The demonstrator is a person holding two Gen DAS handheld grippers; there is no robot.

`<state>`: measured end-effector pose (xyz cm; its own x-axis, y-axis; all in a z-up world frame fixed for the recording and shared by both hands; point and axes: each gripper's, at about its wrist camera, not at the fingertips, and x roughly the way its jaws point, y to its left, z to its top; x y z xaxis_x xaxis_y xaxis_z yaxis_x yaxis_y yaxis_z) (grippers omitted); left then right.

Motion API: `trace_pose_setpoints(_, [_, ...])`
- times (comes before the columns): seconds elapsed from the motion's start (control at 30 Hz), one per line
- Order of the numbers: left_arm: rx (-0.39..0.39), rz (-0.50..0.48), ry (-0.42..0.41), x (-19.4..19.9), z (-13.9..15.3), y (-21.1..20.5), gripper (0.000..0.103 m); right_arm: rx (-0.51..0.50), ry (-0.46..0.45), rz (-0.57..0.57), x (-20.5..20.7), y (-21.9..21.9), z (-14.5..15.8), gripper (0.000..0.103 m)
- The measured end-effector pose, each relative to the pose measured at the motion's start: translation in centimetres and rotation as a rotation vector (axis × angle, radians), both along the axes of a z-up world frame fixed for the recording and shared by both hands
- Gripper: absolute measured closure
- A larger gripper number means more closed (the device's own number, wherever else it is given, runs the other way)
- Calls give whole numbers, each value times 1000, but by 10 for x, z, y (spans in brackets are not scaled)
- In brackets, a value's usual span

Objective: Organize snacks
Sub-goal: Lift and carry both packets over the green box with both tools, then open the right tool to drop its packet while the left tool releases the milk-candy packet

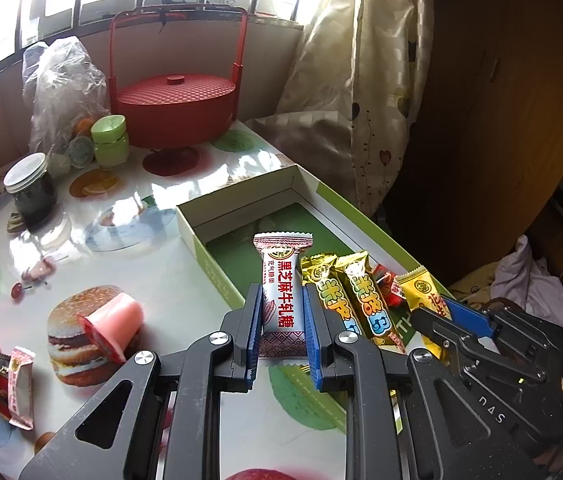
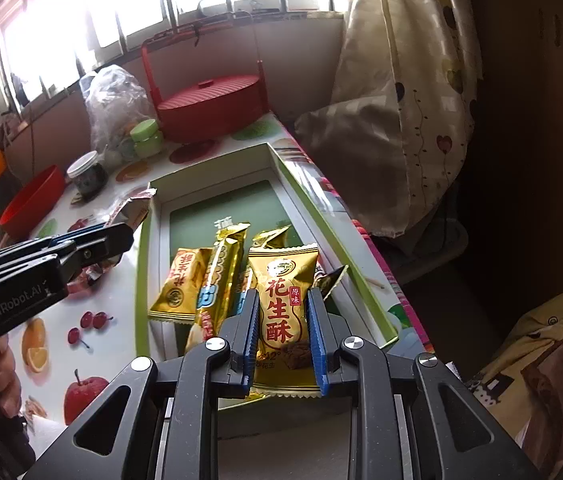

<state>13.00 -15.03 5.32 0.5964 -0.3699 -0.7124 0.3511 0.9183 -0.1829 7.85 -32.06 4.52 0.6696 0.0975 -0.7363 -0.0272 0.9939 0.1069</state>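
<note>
- My left tool [image 1: 281, 320] is clamped on a white nougat packet [image 1: 283, 280], held upright near the box's near-left wall.
- My right tool [image 2: 283, 332] is clamped on a gold peanut-crisp packet [image 2: 283, 312], held over the near end of the box [image 2: 143, 240].
- Both packets look light, soft and slick-wrapped, and their contents probably crumble; I'd pinch mid-body across the width, not the crimped ends.
- Inside the box: two long gold bars, one more gold packet, one small red sweet; others half hidden, count unsure.
- Loose on the tabletop [image 1: 185, 280] at left: one pink jelly cup [image 1: 115, 322] on its side, two or three small packets [image 1: 19, 386].
- Far: one dark jar [image 1: 33, 188], one red lidded basket [image 1: 175, 114].
</note>
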Motion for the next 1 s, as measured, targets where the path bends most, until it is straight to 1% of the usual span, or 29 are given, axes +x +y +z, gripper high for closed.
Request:
trace_pose_setpoints(0.2, [8,-13,21,3,-8,-10,83,-3,5,-8,4,-3,-4,81])
trace_pose_setpoints(0.57, [21,-24,26,4,-12,-20,83,-6,-1,-22,7,-10,-4,81])
trace_pose_setpoints(1.0, [38,-37,58,5,-24,-33,83,-37,-4,-35,13,-14,-8,81])
